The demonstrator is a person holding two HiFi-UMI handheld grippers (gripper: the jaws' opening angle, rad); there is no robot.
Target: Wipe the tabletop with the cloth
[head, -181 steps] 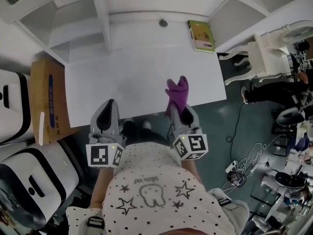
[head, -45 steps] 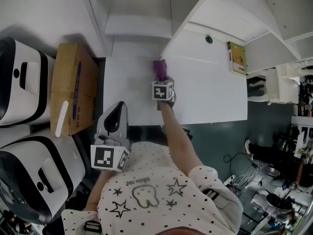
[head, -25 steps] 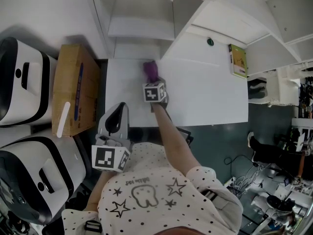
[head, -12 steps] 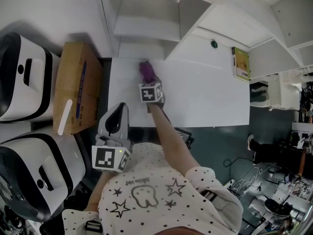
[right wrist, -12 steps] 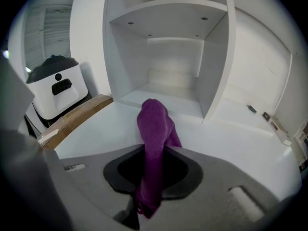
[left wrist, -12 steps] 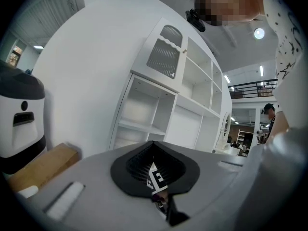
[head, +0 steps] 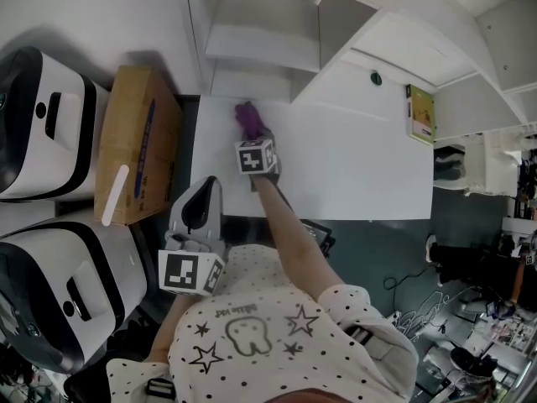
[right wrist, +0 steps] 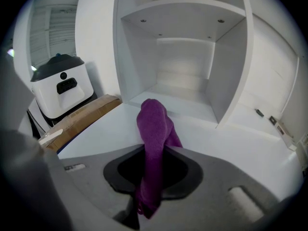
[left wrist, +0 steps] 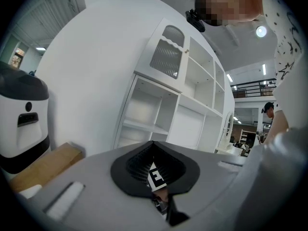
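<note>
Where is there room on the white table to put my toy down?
The wide bare stretch of table between the cloth and the book is free. The far left corner is crowded: the right tongs hold the cloth there, near the box.

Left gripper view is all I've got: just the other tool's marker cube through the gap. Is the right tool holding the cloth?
Observer: Yes. The right gripper view shows the right tool shut on a purple cloth.
Operator: Where on the table?
Observer: In the head view it is at the far-left corner of the tabletop, right in front of the open shelf unit.
Operator: Anything else on the surface?
Observer: A green book lies at the far right edge, well apart from the cloth.
</note>
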